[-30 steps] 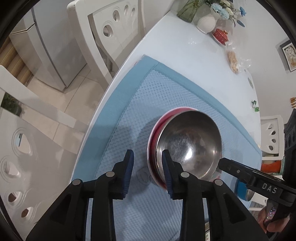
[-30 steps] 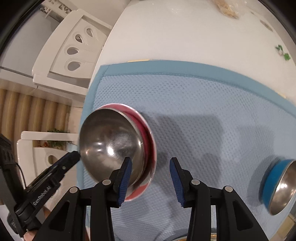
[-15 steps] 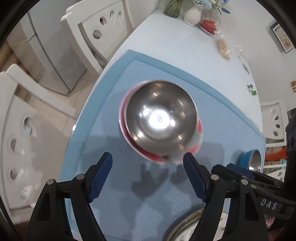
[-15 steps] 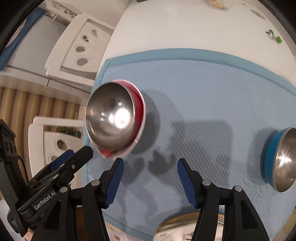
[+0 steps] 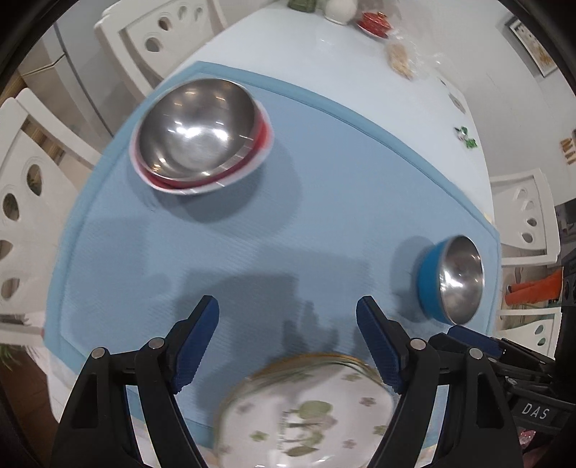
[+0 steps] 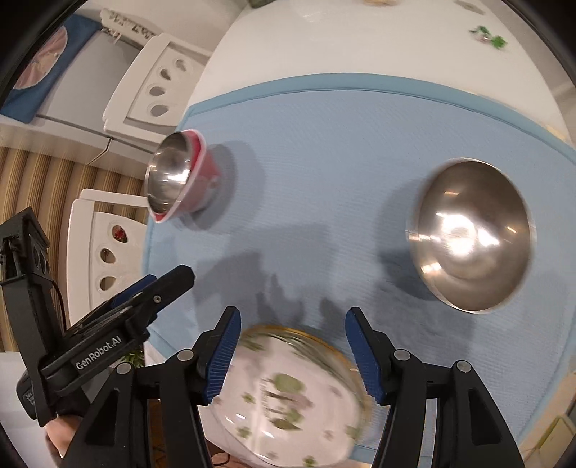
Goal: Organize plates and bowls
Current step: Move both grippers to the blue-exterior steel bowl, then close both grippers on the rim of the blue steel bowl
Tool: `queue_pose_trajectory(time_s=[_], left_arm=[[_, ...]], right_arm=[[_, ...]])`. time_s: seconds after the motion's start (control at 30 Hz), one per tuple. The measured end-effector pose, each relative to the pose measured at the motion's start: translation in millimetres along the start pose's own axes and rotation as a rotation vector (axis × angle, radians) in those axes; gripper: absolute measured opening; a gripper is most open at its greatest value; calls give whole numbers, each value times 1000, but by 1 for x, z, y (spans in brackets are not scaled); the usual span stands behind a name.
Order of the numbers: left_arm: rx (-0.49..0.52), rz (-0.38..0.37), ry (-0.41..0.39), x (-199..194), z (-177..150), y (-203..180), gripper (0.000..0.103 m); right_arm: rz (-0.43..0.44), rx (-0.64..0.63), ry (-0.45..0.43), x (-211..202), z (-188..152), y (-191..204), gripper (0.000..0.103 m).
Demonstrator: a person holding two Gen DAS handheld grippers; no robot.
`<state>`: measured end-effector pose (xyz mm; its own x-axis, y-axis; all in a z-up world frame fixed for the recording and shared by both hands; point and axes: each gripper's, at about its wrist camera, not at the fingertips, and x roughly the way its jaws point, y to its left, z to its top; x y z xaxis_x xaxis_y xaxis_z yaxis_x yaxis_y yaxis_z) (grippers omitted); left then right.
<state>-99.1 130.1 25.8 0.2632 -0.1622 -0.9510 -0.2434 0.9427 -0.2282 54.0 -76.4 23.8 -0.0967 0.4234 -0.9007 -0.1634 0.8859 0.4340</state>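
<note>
A red bowl with a steel lining [image 5: 199, 131] sits at the far left of the blue mat [image 5: 288, 201]; it also shows in the right wrist view [image 6: 180, 180]. A blue steel-lined bowl [image 5: 450, 280] sits at the mat's right edge, and it shows in the right wrist view [image 6: 471, 234]. A floral plate with a gold rim [image 5: 306, 414] lies at the mat's near edge, also in the right wrist view [image 6: 288, 399]. My left gripper [image 5: 287, 334] is open and empty above the plate. My right gripper [image 6: 291, 345] is open and empty above the same plate.
The mat lies on a white table [image 5: 324, 54]. White chairs [image 5: 162, 32] stand at the left and one at the right [image 5: 525, 216]. A vase, a red dish [image 5: 374, 21] and a snack bag [image 5: 399, 61] sit at the table's far end.
Both grippers have let go of the red bowl, opened wide and pulled back toward the near edge. The floral plate has come into view under both.
</note>
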Motion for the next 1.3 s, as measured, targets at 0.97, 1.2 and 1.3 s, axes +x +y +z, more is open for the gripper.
queue_pose_trajectory(time_s=[0.97, 1.2, 1.3], left_arm=[[214, -9, 85, 94, 11, -152, 78], [231, -1, 130, 123, 12, -159, 78], [235, -6, 140, 131, 13, -162, 77]], right_arm=[[52, 358, -100, -16, -10, -196, 59], [23, 373, -96, 5, 2, -202, 59], [12, 376, -91, 13, 5, -202, 59]])
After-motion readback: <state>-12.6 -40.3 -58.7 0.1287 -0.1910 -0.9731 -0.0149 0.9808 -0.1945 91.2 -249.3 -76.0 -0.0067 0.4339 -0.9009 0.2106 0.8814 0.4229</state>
